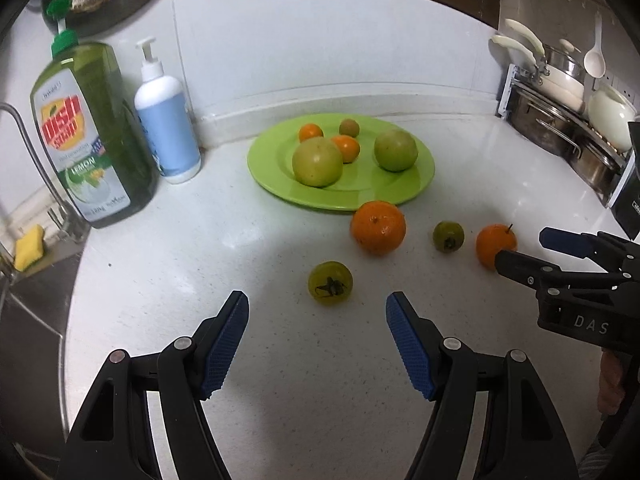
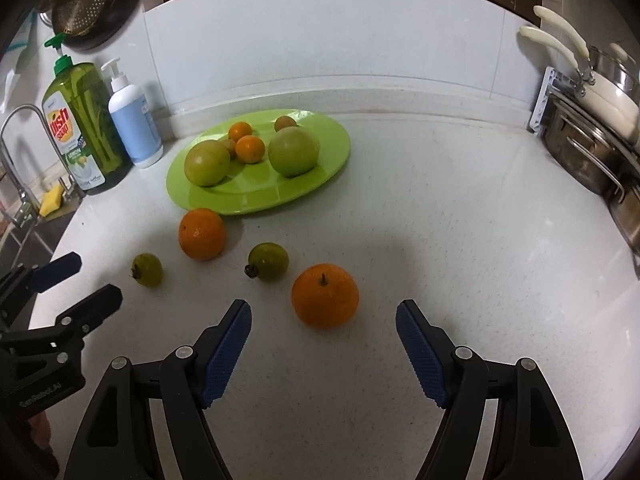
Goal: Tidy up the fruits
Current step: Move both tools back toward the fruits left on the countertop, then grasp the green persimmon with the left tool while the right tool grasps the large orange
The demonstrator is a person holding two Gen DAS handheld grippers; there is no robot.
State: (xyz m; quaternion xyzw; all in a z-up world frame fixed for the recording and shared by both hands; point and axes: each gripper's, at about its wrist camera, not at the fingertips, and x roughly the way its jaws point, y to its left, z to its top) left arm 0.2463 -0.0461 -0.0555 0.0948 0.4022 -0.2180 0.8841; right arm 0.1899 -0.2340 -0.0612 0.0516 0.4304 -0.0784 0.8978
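4 Fruits Wait Off the Plate as Both Grippers Hang Open

4 loose fruits sit on the white countertop [image 1: 280,360] in front of the green plate [image 1: 416,188], which already carries 5 or 6 pieces; I cannot settle the count. Loose are a large orange [image 1: 377,227] just beside the plate's near rim, a stemmed orange [image 2: 325,295], and 2 small green fruits [image 1: 330,282] [image 1: 448,236] that look like unripe persimmons or tomatoes.

The left gripper [image 1: 316,312] stands released, nothing between its blue pads, with the nearer green fruit just ahead of its fingertips. The right gripper [image 2: 323,322] is likewise spread and empty, the stemmed orange lying just beyond its tips and centred on the gap.

Both oranges look firm, fairly light and round, so I judge they will roll if nudged; the ribbed pads should grip their dimpled skin well. Best hold is across the widest middle, clear of the stem. The small green fruits seem smooth and glossy, likelier to slip, and want a gentle squeeze across the belly.

Both tools tilt steeply down toward the counter, side by side, each aimed at its own fruit.
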